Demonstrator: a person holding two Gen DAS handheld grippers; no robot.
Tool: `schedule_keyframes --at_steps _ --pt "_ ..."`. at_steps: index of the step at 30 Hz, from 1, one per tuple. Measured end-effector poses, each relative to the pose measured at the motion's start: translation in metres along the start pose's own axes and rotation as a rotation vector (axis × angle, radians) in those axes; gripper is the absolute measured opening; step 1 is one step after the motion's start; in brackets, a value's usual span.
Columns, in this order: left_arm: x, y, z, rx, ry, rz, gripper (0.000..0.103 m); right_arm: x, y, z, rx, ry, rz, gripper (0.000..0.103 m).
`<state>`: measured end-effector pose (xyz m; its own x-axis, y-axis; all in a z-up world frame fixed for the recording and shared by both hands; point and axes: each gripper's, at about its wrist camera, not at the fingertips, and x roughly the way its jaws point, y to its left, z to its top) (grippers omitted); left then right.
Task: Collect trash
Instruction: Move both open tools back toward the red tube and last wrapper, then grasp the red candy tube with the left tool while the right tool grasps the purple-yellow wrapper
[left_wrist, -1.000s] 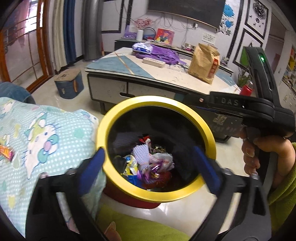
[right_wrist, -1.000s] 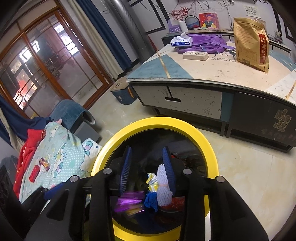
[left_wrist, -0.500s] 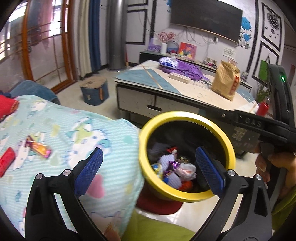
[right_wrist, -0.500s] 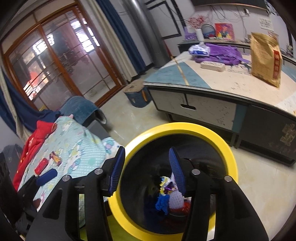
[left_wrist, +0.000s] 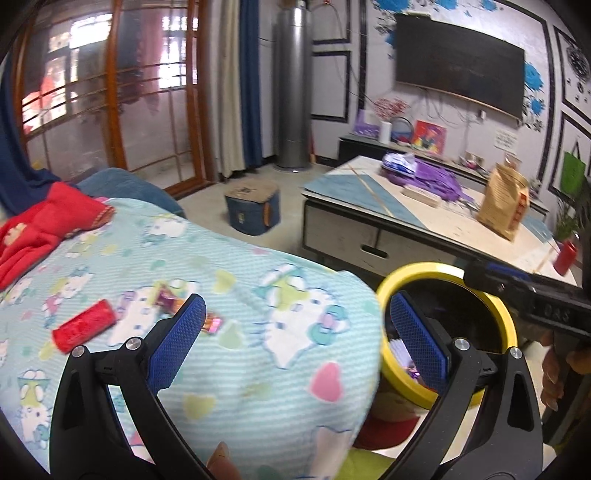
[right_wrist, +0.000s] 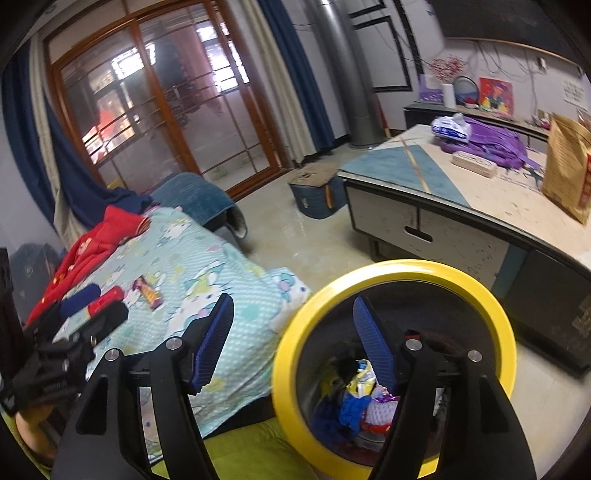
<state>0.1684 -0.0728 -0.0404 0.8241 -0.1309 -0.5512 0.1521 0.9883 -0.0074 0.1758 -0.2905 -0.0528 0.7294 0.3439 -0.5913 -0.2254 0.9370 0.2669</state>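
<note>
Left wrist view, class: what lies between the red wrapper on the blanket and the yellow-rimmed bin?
A shiny candy wrapper on bare blanket lies between the red wrapper and the bin.

Left gripper (left_wrist: 295, 332) and right gripper (right_wrist: 291, 338): black frames, silver screws, ribbed blue pads (left_wrist: 175, 339); green sleeve behind.

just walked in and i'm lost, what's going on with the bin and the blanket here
A person is clearing trash with a gripper in each hand. The yellow-rimmed bin already holds a heap of wrappers. The right gripper is over the bin's edge; its jaws have just been opening and nothing is between them. The left gripper is open and empty above the cartoon blanket, where a red packet and a candy wrapper still lie.
</note>
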Motion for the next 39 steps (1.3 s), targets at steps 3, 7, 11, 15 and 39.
schedule_keyframes --at_steps 3,7,11,15,39 --pt "-0.004 0.02 0.002 -0.03 -0.011 0.037 0.092 0.004 0.016 0.001 -0.036 0.008 0.013 0.066" --pt "-0.009 0.046 0.002 -0.058 -0.028 0.094 0.092 0.011 0.043 0.003 -0.094 0.017 0.034 0.07" --pt "-0.015 0.076 0.003 -0.105 -0.038 0.138 0.092 0.019 0.066 0.003 -0.138 0.029 0.057 0.072" --pt "-0.019 0.106 0.001 -0.156 -0.034 0.177 0.092 0.032 0.093 0.004 -0.19 0.048 0.084 0.072" --pt "0.023 0.215 -0.019 -0.077 0.244 0.187 0.092 0.175 0.209 -0.006 -0.425 0.279 0.119 0.066"
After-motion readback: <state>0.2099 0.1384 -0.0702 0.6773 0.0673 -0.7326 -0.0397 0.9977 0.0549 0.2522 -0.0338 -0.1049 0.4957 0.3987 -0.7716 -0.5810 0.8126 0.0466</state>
